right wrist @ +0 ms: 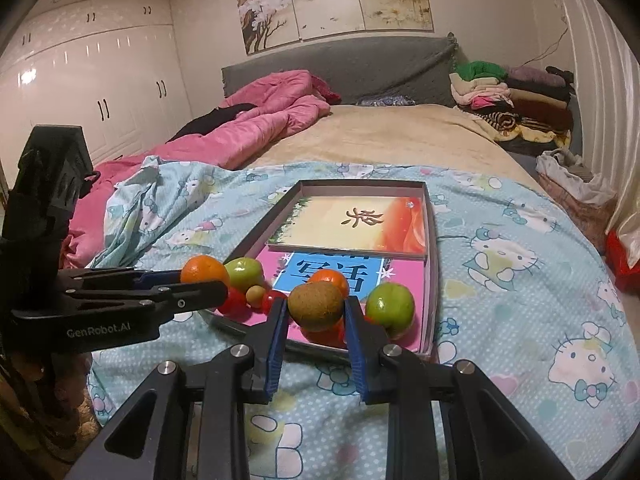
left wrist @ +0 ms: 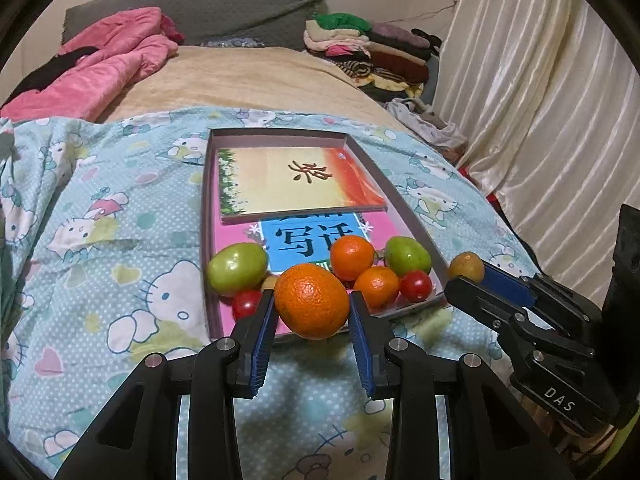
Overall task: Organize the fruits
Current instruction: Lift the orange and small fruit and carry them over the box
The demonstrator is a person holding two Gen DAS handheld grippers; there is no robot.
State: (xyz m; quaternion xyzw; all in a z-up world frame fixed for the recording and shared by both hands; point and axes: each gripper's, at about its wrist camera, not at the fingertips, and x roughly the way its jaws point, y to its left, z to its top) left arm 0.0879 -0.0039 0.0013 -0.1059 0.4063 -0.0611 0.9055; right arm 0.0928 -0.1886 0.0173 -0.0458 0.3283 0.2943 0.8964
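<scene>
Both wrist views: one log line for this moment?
left gripper: shut on orange | right gripper: shut on brown fruit | both held near tray front edge

We see the tray (left wrist: 404, 204) lying on the bedspread (left wrist: 100, 240), two books (left wrist: 296, 180) inside it toward the far end. The fruits crowd its near end, with the folded clothes pile (left wrist: 372, 52) well behind at the right.
</scene>
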